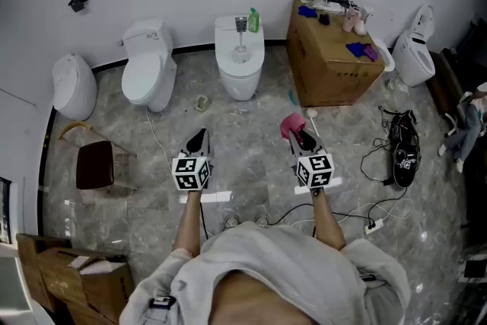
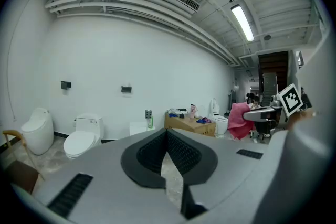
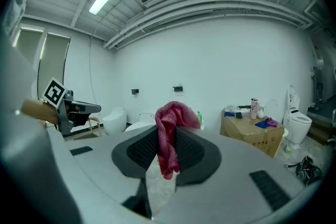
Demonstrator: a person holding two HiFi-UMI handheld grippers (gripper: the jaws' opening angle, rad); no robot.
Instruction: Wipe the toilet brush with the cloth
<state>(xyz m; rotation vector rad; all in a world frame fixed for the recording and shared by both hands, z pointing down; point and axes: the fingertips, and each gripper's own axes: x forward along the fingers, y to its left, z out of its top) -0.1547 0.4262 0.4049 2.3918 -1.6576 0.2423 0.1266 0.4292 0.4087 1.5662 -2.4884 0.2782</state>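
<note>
The right tongs (image 3: 167, 140) are pinching a pink cloth (image 3: 176, 113), seemingly soft, light and floppy, best gripped mid-fold as here. The left tongs (image 2: 167, 134) are sitting closed, empty.

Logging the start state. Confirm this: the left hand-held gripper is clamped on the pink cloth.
Wrong side. The right hand-held gripper is clamped on the pink cloth, as the right gripper view shows; the left hand-held gripper has its jaws together on nothing.
</note>
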